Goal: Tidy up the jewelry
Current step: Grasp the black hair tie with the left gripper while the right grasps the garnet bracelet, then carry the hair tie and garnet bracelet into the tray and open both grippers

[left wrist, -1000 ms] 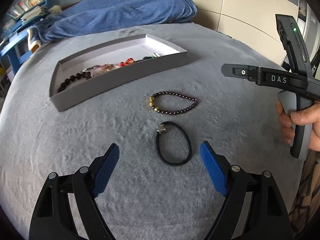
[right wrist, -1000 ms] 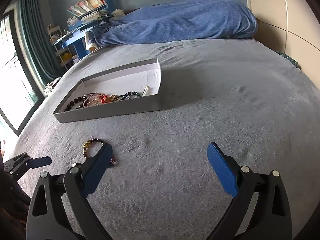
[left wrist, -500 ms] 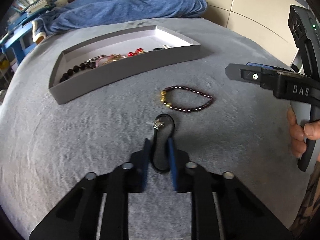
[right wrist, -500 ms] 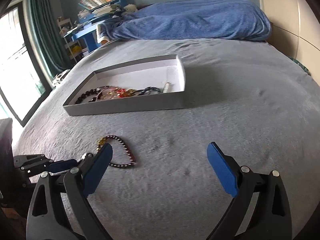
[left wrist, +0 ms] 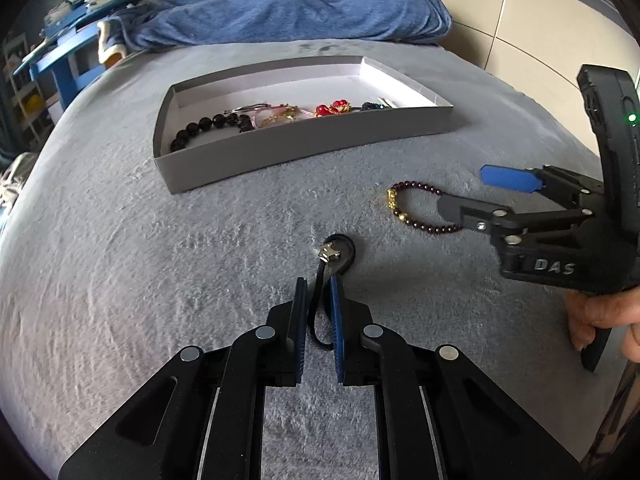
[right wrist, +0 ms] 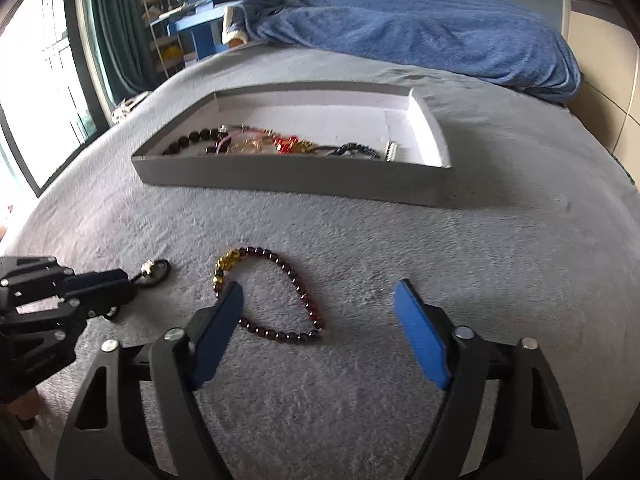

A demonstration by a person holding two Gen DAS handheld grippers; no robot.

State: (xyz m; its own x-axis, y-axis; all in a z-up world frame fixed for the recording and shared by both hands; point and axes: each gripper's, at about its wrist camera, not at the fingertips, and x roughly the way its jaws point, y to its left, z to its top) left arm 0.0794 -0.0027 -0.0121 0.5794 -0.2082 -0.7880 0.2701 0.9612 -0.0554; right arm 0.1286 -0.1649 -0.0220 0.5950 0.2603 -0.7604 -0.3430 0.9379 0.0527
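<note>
L tongs (left wrist: 317,292) clamped on black cord bracelet (left wrist: 334,258) lying on bed (left wrist: 160,280), long axis running straight ahead toward tray (left wrist: 304,148); path clear. R tongs (right wrist: 318,304), jaws just been closing but apart, straddle beaded bracelet (right wrist: 280,300), not gripping yet; bed edge well off.

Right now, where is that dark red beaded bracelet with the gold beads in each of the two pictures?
Left wrist view: the beaded bracelet lies right of centre on the bed, partly behind the right claw.
Right wrist view: the bracelet lies low in the centre, between the claw's blue fingers.
Shared landmark: the grey tray lies beyond it.
</note>
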